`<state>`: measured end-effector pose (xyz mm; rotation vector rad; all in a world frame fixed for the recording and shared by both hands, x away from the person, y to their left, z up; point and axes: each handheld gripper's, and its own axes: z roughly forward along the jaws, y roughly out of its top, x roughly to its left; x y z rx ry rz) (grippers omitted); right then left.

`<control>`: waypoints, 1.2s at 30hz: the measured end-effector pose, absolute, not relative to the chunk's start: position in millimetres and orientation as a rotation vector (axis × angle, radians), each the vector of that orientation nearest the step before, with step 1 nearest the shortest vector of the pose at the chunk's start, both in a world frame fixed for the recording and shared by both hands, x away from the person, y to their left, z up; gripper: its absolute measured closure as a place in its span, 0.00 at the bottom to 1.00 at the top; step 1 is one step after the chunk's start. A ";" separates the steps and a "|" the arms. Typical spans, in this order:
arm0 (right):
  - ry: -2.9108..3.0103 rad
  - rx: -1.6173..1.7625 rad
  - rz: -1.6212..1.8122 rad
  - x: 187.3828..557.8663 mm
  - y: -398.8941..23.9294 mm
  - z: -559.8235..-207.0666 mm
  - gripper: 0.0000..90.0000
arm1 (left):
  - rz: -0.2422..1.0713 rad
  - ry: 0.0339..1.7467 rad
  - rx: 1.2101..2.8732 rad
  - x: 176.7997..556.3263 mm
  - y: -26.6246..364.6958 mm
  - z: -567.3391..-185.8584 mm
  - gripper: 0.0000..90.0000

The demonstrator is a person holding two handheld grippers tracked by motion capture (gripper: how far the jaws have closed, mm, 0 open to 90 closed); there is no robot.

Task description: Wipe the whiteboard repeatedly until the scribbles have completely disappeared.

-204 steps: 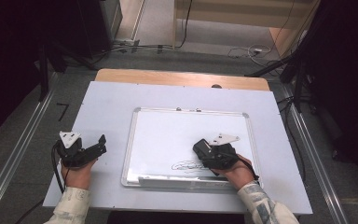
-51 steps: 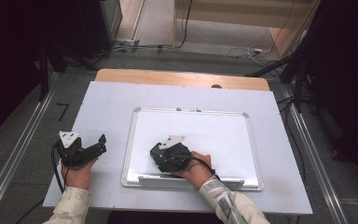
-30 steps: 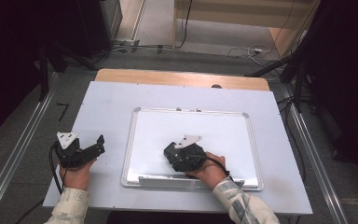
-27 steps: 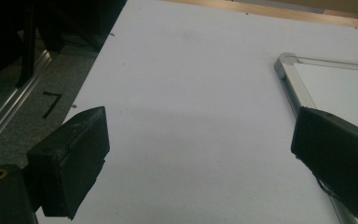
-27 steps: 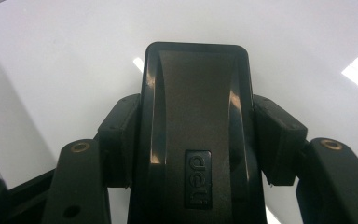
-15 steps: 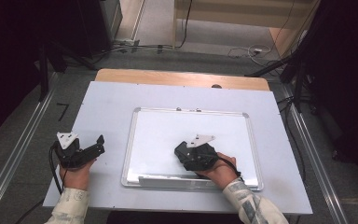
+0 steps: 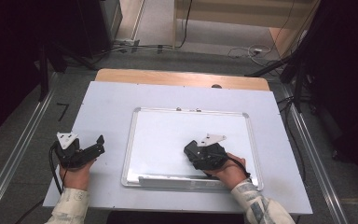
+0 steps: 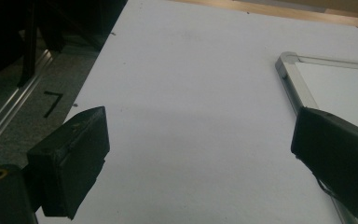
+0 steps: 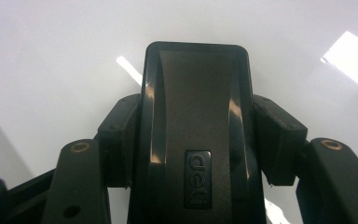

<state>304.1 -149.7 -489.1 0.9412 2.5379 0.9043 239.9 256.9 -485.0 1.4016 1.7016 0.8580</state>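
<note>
Right gripper (image 7: 192, 150) jaws clenched on black eraser (image 9: 196, 135), eraser apparently flat on whiteboard (image 7: 168, 135) near its lower right, left gripper (image 8: 200, 158) jaws released, resting on white worktop (image 7: 102, 102) beside board.

The whiteboard (image 7: 191, 135) lies on the table (image 7: 102, 107), eraser (image 9: 196, 140) on it.

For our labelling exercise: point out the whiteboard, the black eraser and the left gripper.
whiteboard (image 7: 193, 112): high view, top frame edge.
black eraser (image 9: 196, 121): right gripper view, its top face.
left gripper (image 7: 100, 143): high view, between its fingertips.
</note>
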 end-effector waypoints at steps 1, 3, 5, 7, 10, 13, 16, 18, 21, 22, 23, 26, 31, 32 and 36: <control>2.536 0.940 0.903 304.5 -151.3 -489.1 0.43 | 0.859 1.701 1.401 239.9 257.1 -485.1 0.05; 2.531 0.944 0.901 305.5 -155.2 -489.1 0.43 | 0.859 1.701 1.401 239.9 257.1 -485.2 0.05; 2.527 0.958 0.894 305.8 -158.9 -488.7 0.43 | 0.858 1.702 1.401 239.9 256.9 -485.1 0.05; 2.521 0.968 0.895 306.3 -161.6 -488.8 0.43 | 0.858 1.703 1.402 239.9 256.7 -485.1 0.05; 2.514 0.978 0.892 307.8 -167.4 -488.7 0.43 | 0.859 1.703 1.402 239.8 256.7 -485.0 0.05; 2.500 1.001 0.888 309.0 -172.6 -488.7 0.43 | 0.858 1.703 1.400 239.8 256.9 -485.2 0.05; 2.494 1.009 0.890 310.2 -176.7 -488.7 0.43 | 0.858 1.704 1.399 239.7 257.0 -485.3 0.05; 2.490 1.012 0.887 311.1 -179.9 -488.6 0.43 | 0.858 1.704 1.399 239.7 256.9 -485.3 0.05; 2.484 1.027 0.881 312.0 -183.2 -488.4 0.43 | 0.858 1.704 1.400 239.7 257.0 -485.3 0.05; 2.479 1.028 0.878 312.6 -184.7 -488.4 0.43 | 0.858 1.704 1.399 239.7 257.0 -485.3 0.05; 2.477 1.028 0.877 313.4 -186.6 -488.4 0.43 | 0.858 1.704 1.399 239.6 257.0 -485.3 0.05; 2.470 1.041 0.872 315.1 -192.0 -488.1 0.43 | 0.858 1.707 1.397 239.7 257.0 -485.5 0.05; 2.460 1.060 0.869 317.7 -199.6 -487.9 0.43 | 0.857 1.707 1.397 239.8 257.0 -485.7 0.05; 2.458 1.067 0.868 317.8 -200.6 -487.9 0.43 | 0.857 1.707 1.397 239.8 256.9 -485.7 0.05; 2.449 1.079 0.862 319.1 -204.1 -487.7 0.43 | 0.857 1.706 1.397 239.7 256.9 -485.7 0.05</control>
